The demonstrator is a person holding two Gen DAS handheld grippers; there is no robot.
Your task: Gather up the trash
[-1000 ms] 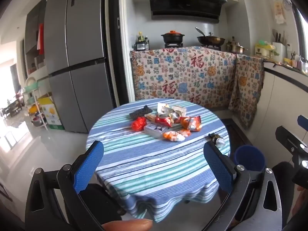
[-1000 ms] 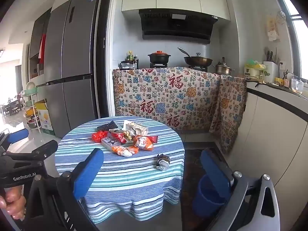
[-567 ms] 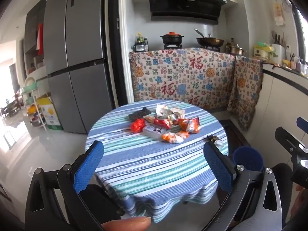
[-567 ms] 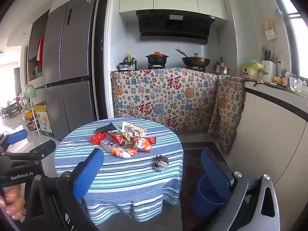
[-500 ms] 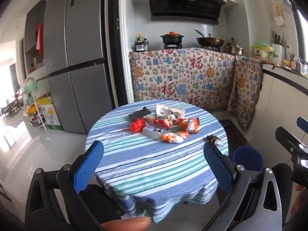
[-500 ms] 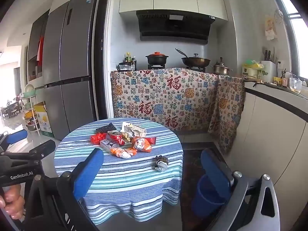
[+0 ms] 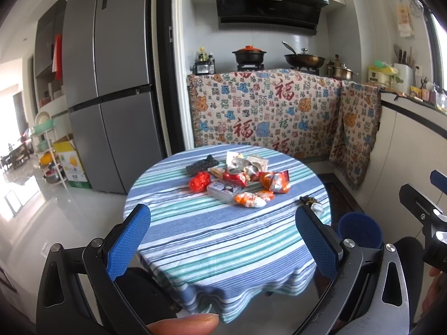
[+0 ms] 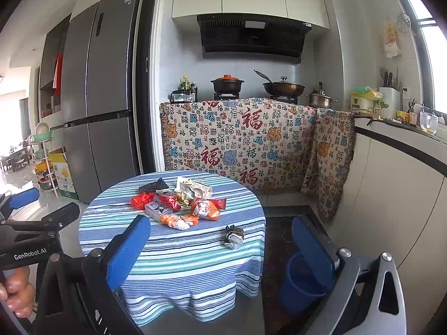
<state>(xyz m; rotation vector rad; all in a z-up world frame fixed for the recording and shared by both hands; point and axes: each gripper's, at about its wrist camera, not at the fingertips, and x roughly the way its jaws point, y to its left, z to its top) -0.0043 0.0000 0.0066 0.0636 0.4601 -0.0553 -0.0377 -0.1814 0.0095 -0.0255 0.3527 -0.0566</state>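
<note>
A pile of trash (image 7: 237, 178) (image 8: 178, 201) lies on the far half of a round table with a blue striped cloth (image 7: 223, 231) (image 8: 178, 256): orange snack wrappers, a red crumpled wrapper, a clear plastic box, paper scraps, a dark mesh piece. One small crumpled wrapper (image 7: 311, 203) (image 8: 234, 237) sits alone near the table's right edge. A blue bin (image 7: 359, 230) (image 8: 300, 282) stands on the floor right of the table. My left gripper (image 7: 223, 237) and right gripper (image 8: 220, 248) are both open and empty, well short of the table.
A grey fridge (image 7: 111, 89) stands at the back left. A counter draped in patterned cloth (image 7: 265, 114) carries pots and a stove. White cabinets (image 8: 396, 195) run along the right. Tiled floor (image 7: 42, 223) opens to the left, with a cardboard box and a rack.
Both views have drifted slightly; the table sits a touch lower and nearer in frame. Both grippers stay open and empty.
</note>
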